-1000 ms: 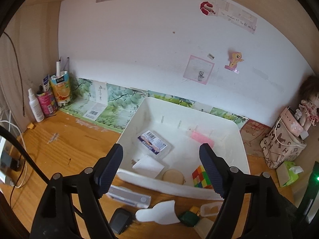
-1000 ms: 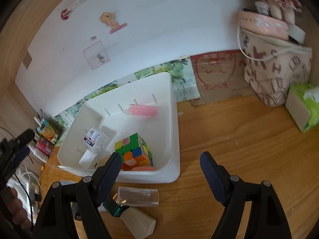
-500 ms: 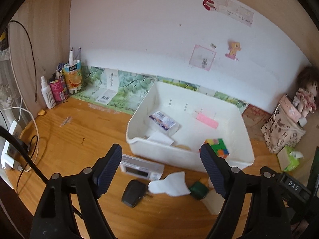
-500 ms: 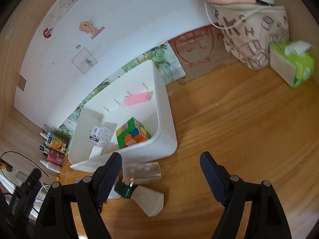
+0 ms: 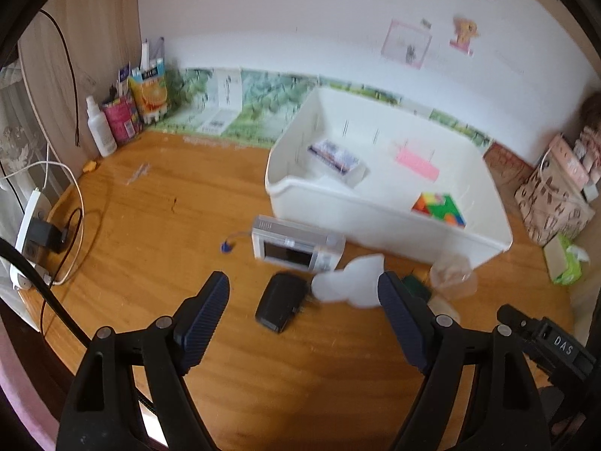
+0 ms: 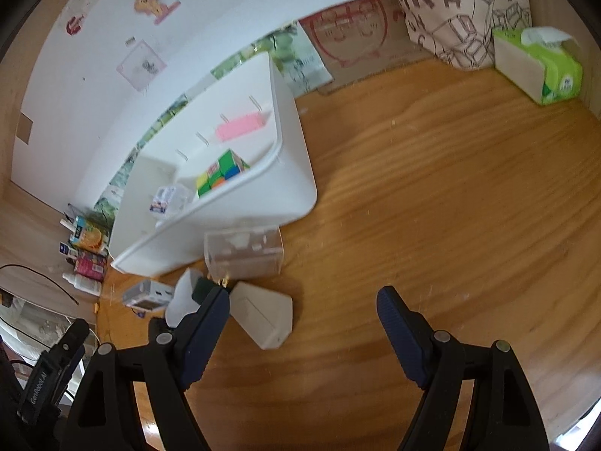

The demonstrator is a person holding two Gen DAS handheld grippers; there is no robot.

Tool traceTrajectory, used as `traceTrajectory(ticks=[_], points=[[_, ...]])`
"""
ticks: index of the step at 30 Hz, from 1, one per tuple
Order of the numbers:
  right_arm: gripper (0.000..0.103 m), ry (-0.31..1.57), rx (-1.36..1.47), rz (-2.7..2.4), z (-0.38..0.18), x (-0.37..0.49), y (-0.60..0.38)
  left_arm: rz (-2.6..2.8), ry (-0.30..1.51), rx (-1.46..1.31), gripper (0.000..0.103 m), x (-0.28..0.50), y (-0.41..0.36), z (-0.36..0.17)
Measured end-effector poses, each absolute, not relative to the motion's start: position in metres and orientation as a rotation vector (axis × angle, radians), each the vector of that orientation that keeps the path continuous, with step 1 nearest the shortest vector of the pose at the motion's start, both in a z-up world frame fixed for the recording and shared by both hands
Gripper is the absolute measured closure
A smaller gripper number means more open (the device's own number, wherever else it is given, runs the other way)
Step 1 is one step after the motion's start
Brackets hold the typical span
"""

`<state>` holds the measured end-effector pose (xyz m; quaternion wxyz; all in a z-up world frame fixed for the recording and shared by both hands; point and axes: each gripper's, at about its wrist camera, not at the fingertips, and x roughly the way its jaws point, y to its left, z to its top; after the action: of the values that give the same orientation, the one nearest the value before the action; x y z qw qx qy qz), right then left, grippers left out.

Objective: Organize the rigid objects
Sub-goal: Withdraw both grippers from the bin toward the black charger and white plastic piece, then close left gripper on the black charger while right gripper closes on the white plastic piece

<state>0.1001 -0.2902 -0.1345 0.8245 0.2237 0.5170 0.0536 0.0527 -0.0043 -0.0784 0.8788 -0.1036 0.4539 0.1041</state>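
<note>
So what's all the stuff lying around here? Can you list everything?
bin: one, white, on the wooden desk by the wall
puzzle cube: one, multicoloured, in the bin
pink block: one, in the bin
barcoded box: one, clear, in the bin
small screen device: one, silver, on the desk before the bin
black adapter: one, nearest the left fingers
clear box: one, against the bin
white wedge-shaped box: one, by the clear box
tissue pack: one, green, far right
printed bag: one, beige, by the wall
spray bottle: one, white, far left
left gripper: open, empty
right gripper: open, empty
</note>
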Motion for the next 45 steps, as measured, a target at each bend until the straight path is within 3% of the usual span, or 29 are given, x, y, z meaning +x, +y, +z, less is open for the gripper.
traceTrajectory(ticks=[20, 45], points=[[0.022, 1.236, 0.427, 0.077, -0.165, 0.101, -0.242, 0.163, 1.263, -0.180, 0.018, 0.062, 0.022, -0.140], [0.022, 1.209, 0.166, -0.057, -0.177, 0.111, -0.182, -0.022, 1.429, -0.228, 0.018, 0.122, 0.053, -0.176]])
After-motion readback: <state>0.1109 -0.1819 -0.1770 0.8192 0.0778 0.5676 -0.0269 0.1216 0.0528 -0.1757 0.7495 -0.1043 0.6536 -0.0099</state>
